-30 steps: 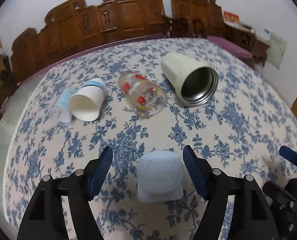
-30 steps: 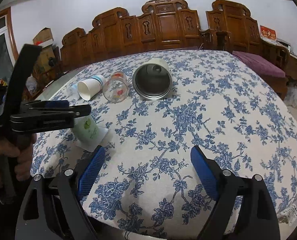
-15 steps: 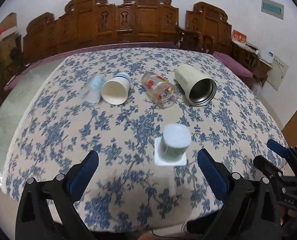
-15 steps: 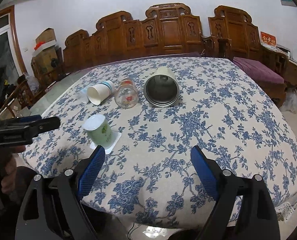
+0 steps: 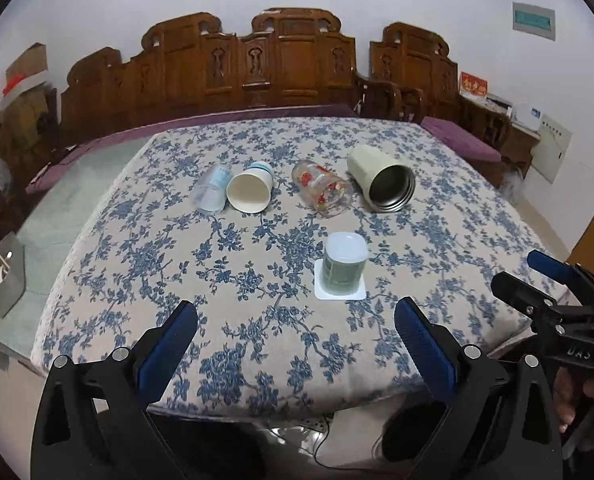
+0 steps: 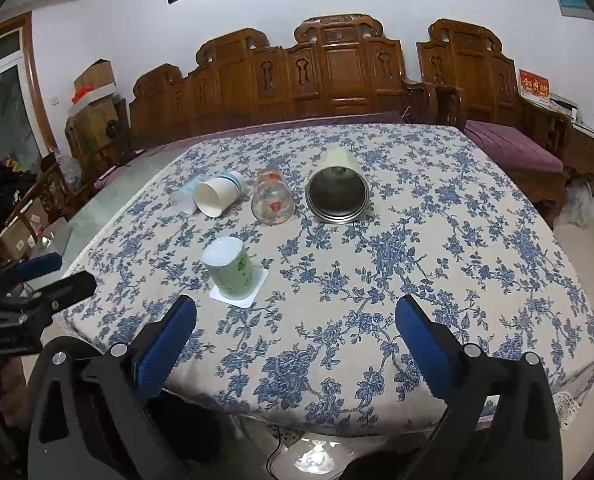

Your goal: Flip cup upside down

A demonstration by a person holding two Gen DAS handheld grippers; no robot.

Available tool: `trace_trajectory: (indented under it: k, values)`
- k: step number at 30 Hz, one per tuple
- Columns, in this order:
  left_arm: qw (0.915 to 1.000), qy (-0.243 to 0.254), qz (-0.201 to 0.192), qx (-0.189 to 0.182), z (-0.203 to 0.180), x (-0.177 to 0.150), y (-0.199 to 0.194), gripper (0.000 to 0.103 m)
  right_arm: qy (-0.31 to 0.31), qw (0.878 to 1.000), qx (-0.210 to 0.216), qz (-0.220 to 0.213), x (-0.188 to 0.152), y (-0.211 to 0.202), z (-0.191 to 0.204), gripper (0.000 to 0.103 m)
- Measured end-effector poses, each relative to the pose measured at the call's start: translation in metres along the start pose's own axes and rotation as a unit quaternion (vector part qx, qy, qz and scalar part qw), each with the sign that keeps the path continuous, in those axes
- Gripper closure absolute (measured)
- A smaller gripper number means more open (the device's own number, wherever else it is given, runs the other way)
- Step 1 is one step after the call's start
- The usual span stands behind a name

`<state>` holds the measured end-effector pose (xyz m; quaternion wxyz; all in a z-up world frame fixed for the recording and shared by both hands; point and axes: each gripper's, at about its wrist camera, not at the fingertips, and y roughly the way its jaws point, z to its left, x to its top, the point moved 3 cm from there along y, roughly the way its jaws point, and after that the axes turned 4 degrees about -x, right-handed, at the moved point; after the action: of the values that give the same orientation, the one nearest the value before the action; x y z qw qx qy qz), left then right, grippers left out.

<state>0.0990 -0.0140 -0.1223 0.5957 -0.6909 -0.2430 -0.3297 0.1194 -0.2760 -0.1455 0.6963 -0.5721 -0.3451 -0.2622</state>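
Standing upside down on its wide square rim, the green cup (image 5: 344, 268) rests on the surface (image 5: 457, 240), which has a blue flowered cloth, near the front edge. This cup is the landmark for the other things. Behind it and far to the left lies a clear plastic cup (image 5: 213, 190) on its side, touching a white paper cup (image 5: 251, 192) whose mouth faces the camera. Behind the green cup, a little to the right, lies a glass cup (image 5: 323, 188) with red pictures, and right of this glass lies a cream metal tumbler (image 5: 381, 182), also on its side, mouth to the front. The left gripper (image 5: 295, 340) hangs in front of the green cup, off the front edge, its fingers (image 5: 169, 344) spread wide and holding nothing. The right gripper (image 6: 295, 340) is to the right of the green cup, also before the front edge, its fingers (image 6: 421, 340) wide apart and empty too.
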Motion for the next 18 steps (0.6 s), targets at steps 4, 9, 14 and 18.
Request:
trace_trajectory:
  k: [4,9,14,18]
  values:
    - [0.9998,-0.011,-0.018,0.0,0.003,-0.001,-0.021,0.008,-0.001,1.0,-0.001,-0.018,0.006,-0.022,0.006,0.003]
    - [0.9988,-0.015,-0.047,0.007,0.006,0.007,-0.048,0.008,-0.011,0.998,-0.005,-0.054,0.018,-0.054,0.017,0.003]
    - [0.9959,-0.015,-0.088,0.009,0.006,0.021,-0.084,0.008,-0.02,0.995,-0.009,-0.099,0.032,-0.088,0.025,0.003]
    - [0.9932,0.0,-0.113,0.025,0.001,0.028,-0.106,0.008,-0.023,0.991,-0.015,-0.129,0.042,-0.112,0.031,0.003]
